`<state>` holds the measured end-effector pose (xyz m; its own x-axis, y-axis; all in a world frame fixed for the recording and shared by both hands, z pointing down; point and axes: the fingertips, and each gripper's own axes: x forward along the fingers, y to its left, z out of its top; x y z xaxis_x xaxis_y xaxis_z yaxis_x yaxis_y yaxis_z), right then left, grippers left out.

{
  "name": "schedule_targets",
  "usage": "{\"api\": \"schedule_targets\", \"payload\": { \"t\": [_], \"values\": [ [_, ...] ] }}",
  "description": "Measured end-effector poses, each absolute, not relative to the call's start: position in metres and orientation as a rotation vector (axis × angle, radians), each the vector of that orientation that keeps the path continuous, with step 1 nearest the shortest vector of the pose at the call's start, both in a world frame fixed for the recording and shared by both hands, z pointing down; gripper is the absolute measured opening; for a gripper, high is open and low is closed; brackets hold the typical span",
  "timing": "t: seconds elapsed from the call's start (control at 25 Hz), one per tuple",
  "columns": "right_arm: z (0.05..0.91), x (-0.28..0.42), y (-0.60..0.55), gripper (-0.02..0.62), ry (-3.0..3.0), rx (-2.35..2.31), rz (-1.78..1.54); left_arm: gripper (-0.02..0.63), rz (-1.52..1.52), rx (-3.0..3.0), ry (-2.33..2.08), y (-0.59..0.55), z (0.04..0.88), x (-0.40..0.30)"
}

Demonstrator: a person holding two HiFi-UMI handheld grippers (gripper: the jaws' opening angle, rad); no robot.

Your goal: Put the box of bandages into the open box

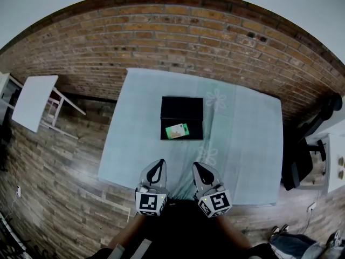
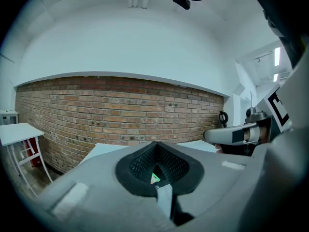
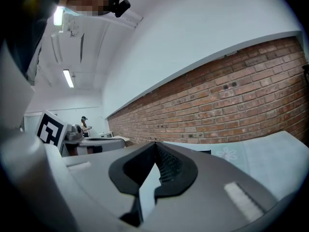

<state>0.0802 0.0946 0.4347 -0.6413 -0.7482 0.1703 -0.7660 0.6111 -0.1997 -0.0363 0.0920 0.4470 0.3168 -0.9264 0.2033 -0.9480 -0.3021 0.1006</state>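
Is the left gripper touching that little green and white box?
Apart. The head view shows bare tablecloth between the left gripper, at its near edge, and the bandage box inside the open box.

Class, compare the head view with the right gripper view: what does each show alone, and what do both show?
Head view only: the bandage box lying in the black box, and the floor. Right gripper view only: a ceiling light and a distant person. Both: the brick wall and the cloth-covered table.
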Motion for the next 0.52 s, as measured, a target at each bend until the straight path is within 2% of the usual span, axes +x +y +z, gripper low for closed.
{"api": "schedule_targets", "payload": {
  "t": [0.52],
  "values": [
    [0.4358, 0.0724, 0.101, 0.0, -2.757, 1.265, 0.386, 0.0, 0.159, 2.376, -1.719, 0.101, 0.4488, -0.04]
  ]
}}
